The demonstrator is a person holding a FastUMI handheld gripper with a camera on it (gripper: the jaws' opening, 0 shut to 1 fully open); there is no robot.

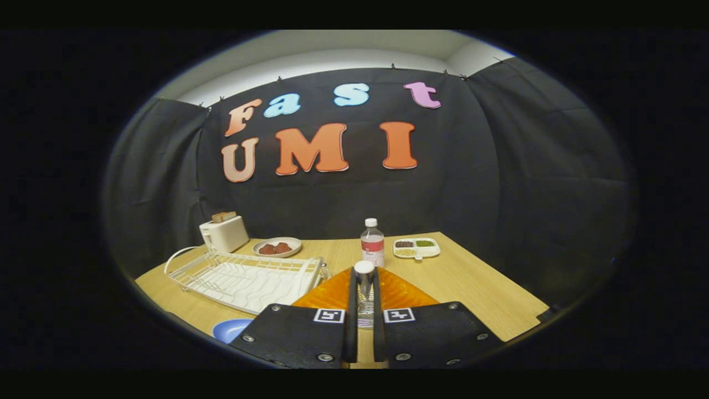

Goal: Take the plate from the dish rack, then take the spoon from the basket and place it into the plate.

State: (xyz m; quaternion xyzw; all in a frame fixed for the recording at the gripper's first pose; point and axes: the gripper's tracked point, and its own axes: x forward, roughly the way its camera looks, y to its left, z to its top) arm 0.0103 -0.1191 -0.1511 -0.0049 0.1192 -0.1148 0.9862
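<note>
A cloth-walled booth staged as a kitchen: toaster [224, 233], dish rack [246, 277], wooden table [476, 288].

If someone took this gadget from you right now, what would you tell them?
Gripper: its black fingers are shut on the metal spoon, held upright between them above the orange basket.
White wire dish rack: holds no plate.
Blue plate: on the wooden table, beside the rack.
Done: plate out, spoon gripped.
Left: carry the spoon to the plate and set it in.
</note>
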